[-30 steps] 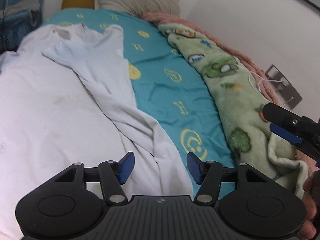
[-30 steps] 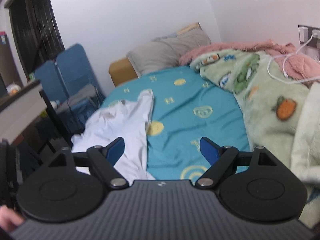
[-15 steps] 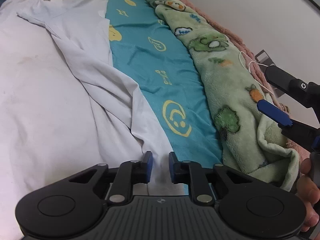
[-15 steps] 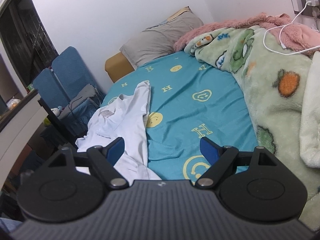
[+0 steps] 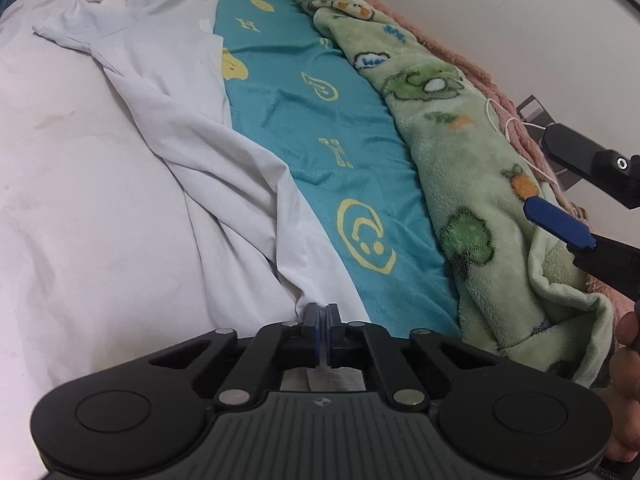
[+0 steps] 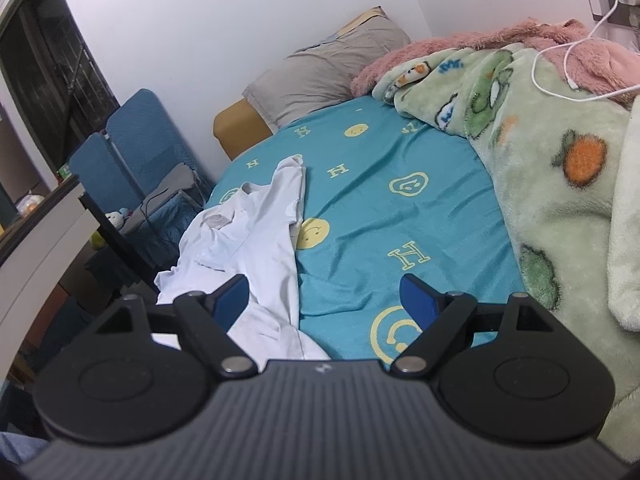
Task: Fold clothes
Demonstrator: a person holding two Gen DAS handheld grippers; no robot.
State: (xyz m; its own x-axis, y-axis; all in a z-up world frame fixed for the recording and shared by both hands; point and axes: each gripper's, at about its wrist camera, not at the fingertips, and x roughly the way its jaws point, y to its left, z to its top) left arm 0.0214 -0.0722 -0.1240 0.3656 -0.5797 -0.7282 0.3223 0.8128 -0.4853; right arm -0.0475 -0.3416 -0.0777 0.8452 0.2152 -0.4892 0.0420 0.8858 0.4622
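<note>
left wrist | white shirt point(image 5: 168, 128) | green blanket point(image 5: 472, 184) right | pillow point(image 6: 324, 76) beyond

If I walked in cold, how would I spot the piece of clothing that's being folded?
Look at the bed with the teal sheet printed with yellow smileys. On the side away from the green fleece blanket lies a white T-shirt, crumpled, its collar toward the grey pillow. It is the only plain white thing there, and the left claw pinches its near hem.

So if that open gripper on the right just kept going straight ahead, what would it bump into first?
Probably the teal patterned bedsheet: the right gripper points down at bare sheet, beside the white T-shirt. Depth is unclear.
</note>
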